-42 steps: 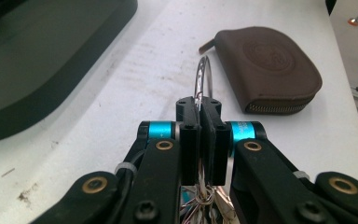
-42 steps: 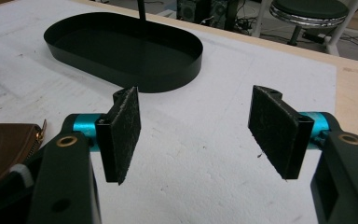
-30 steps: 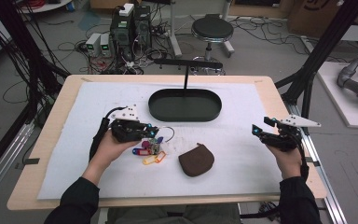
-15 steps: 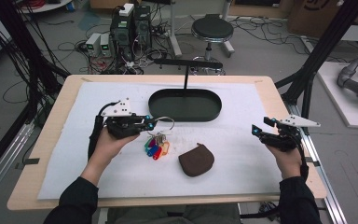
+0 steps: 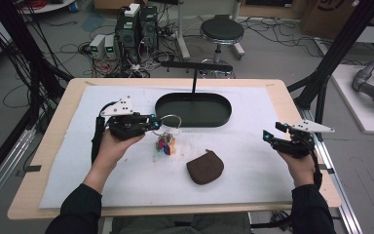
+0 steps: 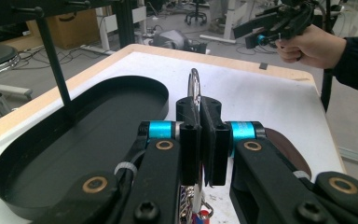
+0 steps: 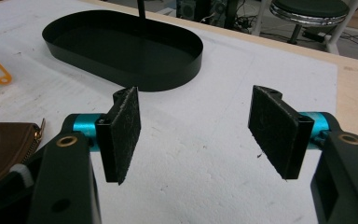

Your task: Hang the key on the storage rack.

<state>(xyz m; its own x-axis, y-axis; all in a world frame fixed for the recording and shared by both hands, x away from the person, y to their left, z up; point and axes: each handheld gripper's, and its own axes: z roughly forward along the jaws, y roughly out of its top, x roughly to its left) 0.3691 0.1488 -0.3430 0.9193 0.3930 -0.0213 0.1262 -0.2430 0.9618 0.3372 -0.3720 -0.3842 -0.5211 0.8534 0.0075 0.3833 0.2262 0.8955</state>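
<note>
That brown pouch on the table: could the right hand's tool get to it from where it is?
Probably yes. The right tool stands open and empty, and only bare white mat lies between it and the brown pouch; the left tool is busy holding the key ring.

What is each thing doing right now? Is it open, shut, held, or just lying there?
Left gripper: shut on the key ring.
Key ring: gripped, coloured key tags dangling under it.
Right gripper: open, nothing between its jaws.
Brown pouch: lying flat on the white mat, untouched; looks closed.
Black oval tray: empty, upright post at its back.
</note>
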